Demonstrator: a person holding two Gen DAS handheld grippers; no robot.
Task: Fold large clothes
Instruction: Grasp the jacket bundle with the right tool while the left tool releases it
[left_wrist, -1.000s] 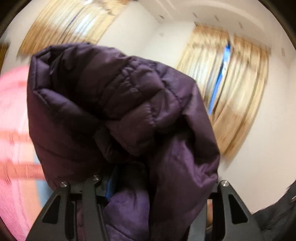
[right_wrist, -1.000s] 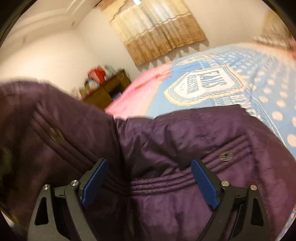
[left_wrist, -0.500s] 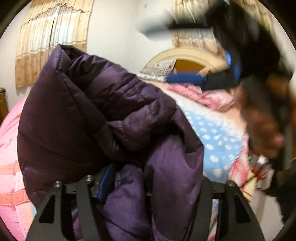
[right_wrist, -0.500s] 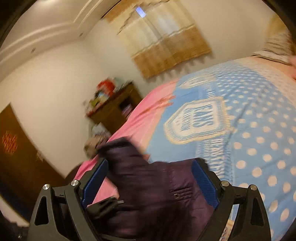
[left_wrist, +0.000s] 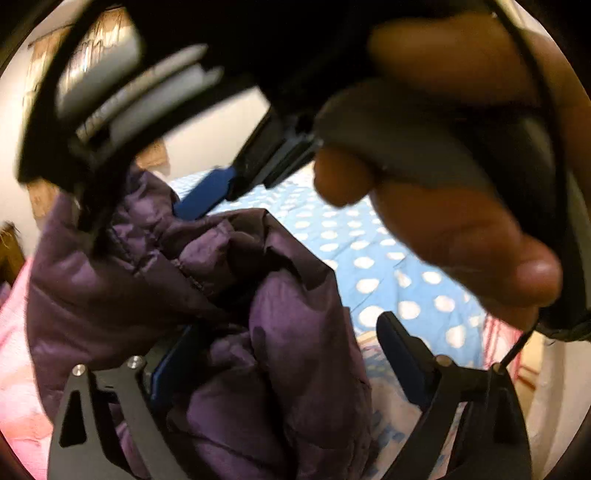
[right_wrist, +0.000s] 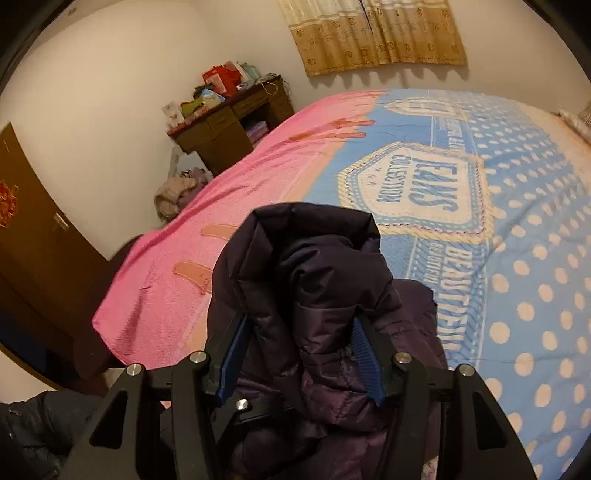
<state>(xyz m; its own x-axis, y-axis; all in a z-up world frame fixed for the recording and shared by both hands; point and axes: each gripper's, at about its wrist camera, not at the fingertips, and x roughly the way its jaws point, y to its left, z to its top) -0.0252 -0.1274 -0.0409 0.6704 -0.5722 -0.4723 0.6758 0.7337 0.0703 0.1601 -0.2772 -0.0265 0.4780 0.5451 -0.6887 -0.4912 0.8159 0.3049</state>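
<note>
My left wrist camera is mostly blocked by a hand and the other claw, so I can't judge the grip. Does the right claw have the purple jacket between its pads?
Observer: Yes. The right claw is closing on a bunched fold of the jacket, and both blue pads press the fabric.
Operator: What's on the bed beyond the jacket?
Observer: A big printed badge on the blue half of the bed cover, with nothing lying on it.
Operator: Any furniture near the pink side?
Observer: A cluttered brown desk stands in the corner beside it.
</note>
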